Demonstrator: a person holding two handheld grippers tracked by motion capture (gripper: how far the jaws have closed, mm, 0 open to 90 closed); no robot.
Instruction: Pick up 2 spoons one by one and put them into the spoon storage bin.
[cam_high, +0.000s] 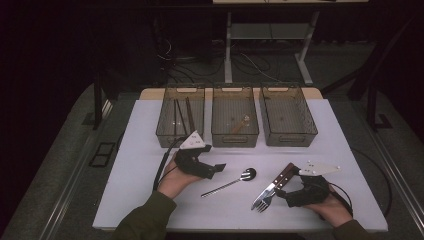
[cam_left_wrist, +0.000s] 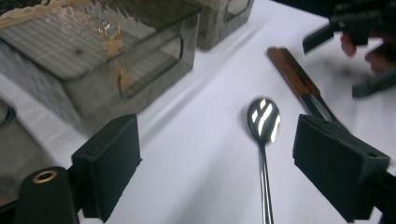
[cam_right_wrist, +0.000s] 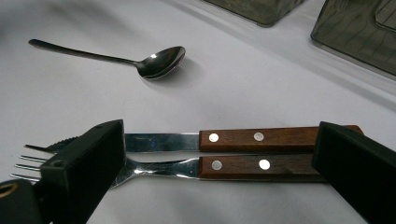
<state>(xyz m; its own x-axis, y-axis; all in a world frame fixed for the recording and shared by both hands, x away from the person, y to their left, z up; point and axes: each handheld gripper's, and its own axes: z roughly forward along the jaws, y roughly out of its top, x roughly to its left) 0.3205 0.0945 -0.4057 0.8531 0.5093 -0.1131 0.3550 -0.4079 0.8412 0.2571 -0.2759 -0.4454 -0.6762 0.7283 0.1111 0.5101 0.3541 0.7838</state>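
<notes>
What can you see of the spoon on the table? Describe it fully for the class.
The spoon is one piece of shiny, mirror-bright metal: an oval bowl and a long, thin, straight handle. It lies flat on the white table, bowl facing up, slanting with the bowl toward the bins and the handle toward the person. It sits between the two hands, left of the knife and fork. Nothing touches it: the left tongs stand open with the spoon lined up between their jaws.

Silver spoon (cam_high: 235, 181), brown-handled knife (cam_high: 276, 184) and fork (cam_high: 268, 197), white table (cam_high: 150, 190), smoky grey bins (cam_high: 234, 120).
</notes>
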